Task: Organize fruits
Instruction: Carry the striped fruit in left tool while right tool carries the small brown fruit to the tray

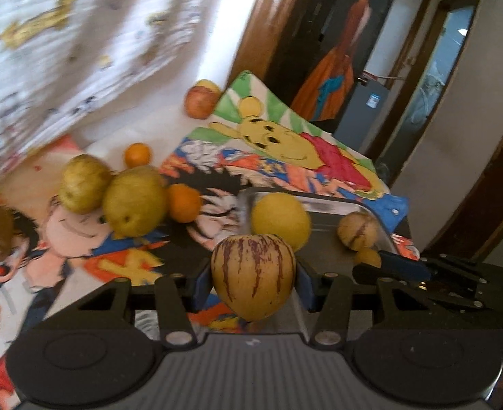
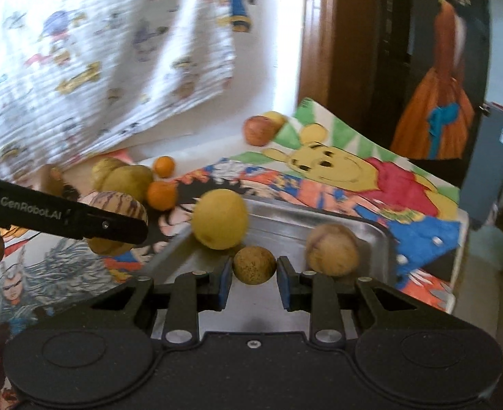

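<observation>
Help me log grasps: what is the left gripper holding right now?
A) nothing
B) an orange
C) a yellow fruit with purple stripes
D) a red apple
C: the left gripper has its blue pads pressed against both sides of the purple-striped yellow fruit, lifted near the metal tray.

Left gripper (image 1: 253, 282) clamps a purple-streaked pepino melon (image 1: 253, 275) beside the metal tray (image 1: 336, 206), where a yellow pear (image 1: 281, 220) and a second pepino melon (image 1: 358, 230) sit.
</observation>
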The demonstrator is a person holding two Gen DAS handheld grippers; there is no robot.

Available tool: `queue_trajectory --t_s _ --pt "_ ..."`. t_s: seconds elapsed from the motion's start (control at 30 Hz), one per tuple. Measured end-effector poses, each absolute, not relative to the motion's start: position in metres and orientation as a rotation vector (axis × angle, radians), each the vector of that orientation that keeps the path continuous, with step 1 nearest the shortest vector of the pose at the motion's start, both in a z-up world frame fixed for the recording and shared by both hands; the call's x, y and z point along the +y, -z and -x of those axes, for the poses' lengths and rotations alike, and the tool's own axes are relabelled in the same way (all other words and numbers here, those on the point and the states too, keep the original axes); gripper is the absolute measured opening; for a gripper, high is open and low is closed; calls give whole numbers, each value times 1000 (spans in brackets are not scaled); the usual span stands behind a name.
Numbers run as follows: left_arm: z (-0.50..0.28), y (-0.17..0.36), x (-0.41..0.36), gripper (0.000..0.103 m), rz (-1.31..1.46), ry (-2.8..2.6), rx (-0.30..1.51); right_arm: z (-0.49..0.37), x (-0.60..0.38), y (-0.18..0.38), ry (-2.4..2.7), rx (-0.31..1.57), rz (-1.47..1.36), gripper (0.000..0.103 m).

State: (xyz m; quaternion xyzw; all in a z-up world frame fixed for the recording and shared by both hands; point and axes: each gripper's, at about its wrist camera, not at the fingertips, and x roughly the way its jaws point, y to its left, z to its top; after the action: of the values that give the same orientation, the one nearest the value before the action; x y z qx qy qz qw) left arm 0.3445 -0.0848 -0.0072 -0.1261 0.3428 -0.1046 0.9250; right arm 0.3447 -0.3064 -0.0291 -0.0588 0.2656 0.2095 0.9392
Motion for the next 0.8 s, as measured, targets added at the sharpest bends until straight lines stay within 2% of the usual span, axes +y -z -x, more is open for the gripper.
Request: queue_trajectory --t_s 0.8 --pt "-363 31 -132 55 153 323 735 -367 -341 49 -303 580 75 30"
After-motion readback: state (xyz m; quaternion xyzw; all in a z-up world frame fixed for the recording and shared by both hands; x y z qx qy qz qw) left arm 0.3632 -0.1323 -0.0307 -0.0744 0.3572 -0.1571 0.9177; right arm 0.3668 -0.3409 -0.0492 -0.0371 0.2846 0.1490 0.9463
